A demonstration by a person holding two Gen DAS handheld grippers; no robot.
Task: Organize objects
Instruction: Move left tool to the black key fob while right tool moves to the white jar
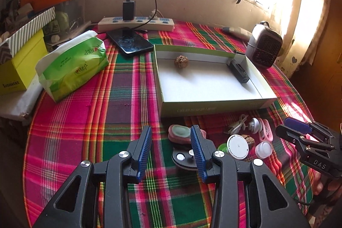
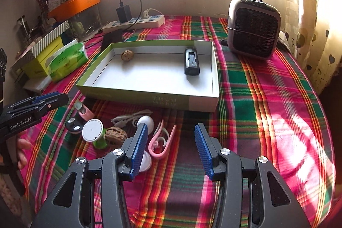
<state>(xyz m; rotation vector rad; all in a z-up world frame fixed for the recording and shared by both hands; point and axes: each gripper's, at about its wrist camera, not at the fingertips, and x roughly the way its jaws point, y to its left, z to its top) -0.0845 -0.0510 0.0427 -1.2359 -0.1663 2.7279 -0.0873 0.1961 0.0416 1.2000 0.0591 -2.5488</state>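
Both the left gripper (image 1: 171,138) and the right gripper (image 2: 168,136) hover with jaws open and empty above the plaid-clothed worktop (image 2: 267,99). The shallow green-sided cardboard box (image 2: 149,97) holds a brown walnut (image 2: 127,55) and a black battery pack (image 2: 191,61); small items, including a second walnut (image 2: 115,135) and a pink clip (image 2: 162,140), lie just before it.

Around the green-rimmed, white-floored box (image 2: 149,78), the tablecloth (image 2: 256,99) is plaid in pink, green and purple, with a pink clip (image 2: 162,142) and green tissue pack (image 1: 72,69) nearby.
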